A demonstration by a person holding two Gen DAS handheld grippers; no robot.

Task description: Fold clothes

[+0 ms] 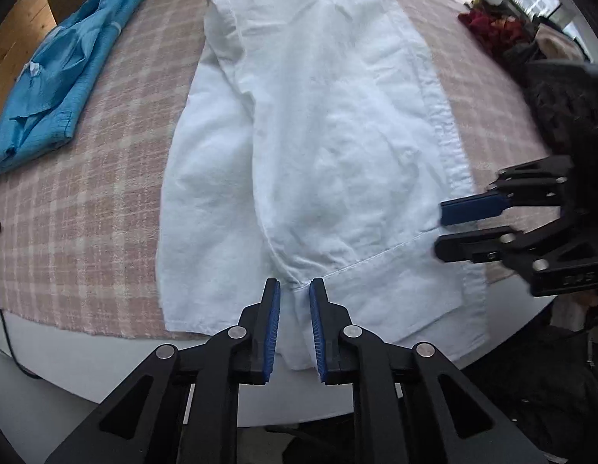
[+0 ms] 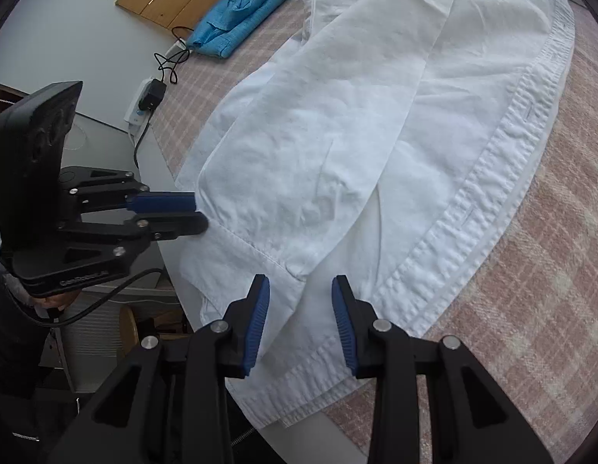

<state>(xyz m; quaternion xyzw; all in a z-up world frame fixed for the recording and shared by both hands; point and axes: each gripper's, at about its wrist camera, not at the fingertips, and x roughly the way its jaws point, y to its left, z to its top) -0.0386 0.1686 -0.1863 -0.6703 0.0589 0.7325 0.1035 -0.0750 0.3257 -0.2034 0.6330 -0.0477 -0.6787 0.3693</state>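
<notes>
A white shirt point(image 1: 318, 116) lies flat and lengthwise on a pink plaid cloth point(image 1: 86, 212), its hem toward me at the table's near edge. My left gripper point(image 1: 295, 301) points down over the hem, where a side seam meets it. Its blue pads stand a narrow gap apart and white fabric shows between them, unpinched. My right gripper point(image 1: 440, 228) comes in from the right at the button placket's lower end, open. In the right wrist view the right gripper point(image 2: 301, 301) hovers open over the shirt point(image 2: 357, 135) hem corner. There the left gripper point(image 2: 200, 212) touches the shirt's left edge.
A crumpled blue garment point(image 1: 59, 77) lies at the far left of the cloth. A heap of dark and red clothes point(image 1: 500, 31) sits at the far right. A power strip with a black cable point(image 2: 152, 96) rests off the table's left side. The white table rim point(image 1: 67, 367) runs along the front.
</notes>
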